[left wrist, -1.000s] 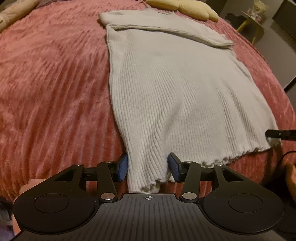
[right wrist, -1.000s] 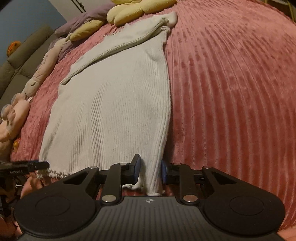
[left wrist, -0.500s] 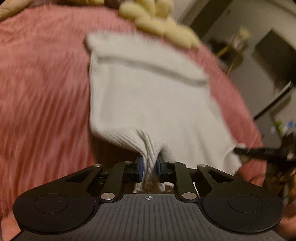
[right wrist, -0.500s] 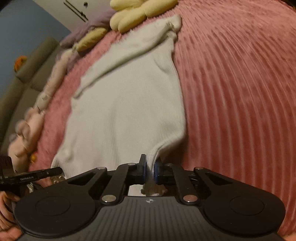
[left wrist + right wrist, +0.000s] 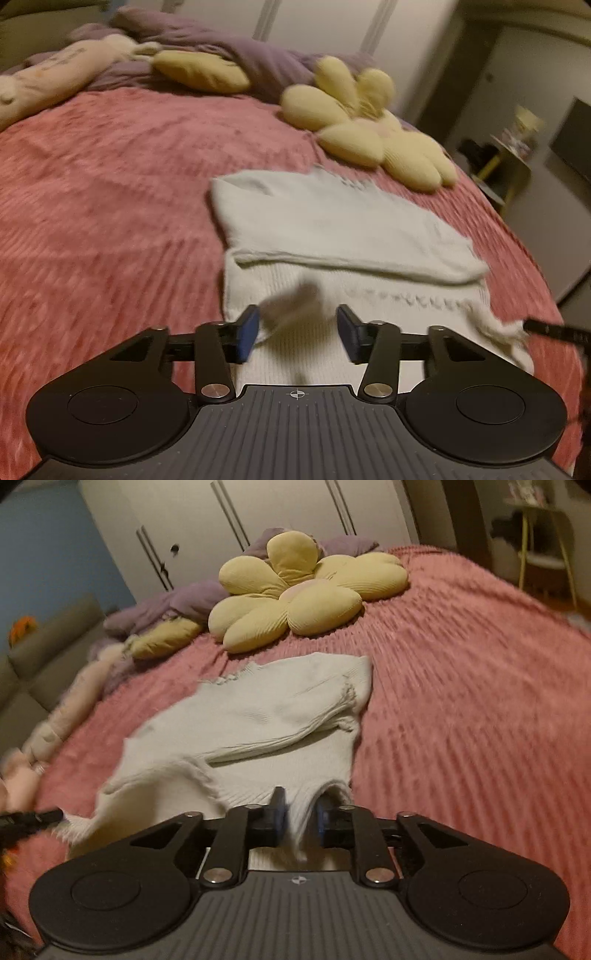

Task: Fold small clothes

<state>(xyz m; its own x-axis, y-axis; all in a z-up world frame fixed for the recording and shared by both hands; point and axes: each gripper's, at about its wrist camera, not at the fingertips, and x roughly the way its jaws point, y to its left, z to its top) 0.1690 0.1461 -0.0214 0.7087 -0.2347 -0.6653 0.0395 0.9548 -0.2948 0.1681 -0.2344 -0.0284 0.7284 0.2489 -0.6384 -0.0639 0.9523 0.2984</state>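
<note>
A white ribbed knit sweater [image 5: 332, 225] lies on the pink bedspread [image 5: 110, 206], its hem half brought over onto the upper half. My left gripper [image 5: 297, 332] is open, with the hem's left corner lying loose between its jaws. In the right wrist view the sweater [image 5: 258, 716] shows its folded sleeve across the top. My right gripper [image 5: 299, 816] has its jaws part open around the hem's right corner, which still hangs between them. The other gripper's tip [image 5: 33, 818] shows at the left edge.
A yellow flower cushion [image 5: 295, 590] lies just beyond the sweater's collar. Purple bedding [image 5: 258, 62], a yellow pillow [image 5: 199, 70] and plush toys [image 5: 55, 77] line the bed's far side. A yellow side table [image 5: 513, 162] stands off the bed to the right.
Both grippers closed on the hem corners, lifted them and carried them forward over the sweater toward the collar. The left has now opened and let go; the right jaws have widened.
</note>
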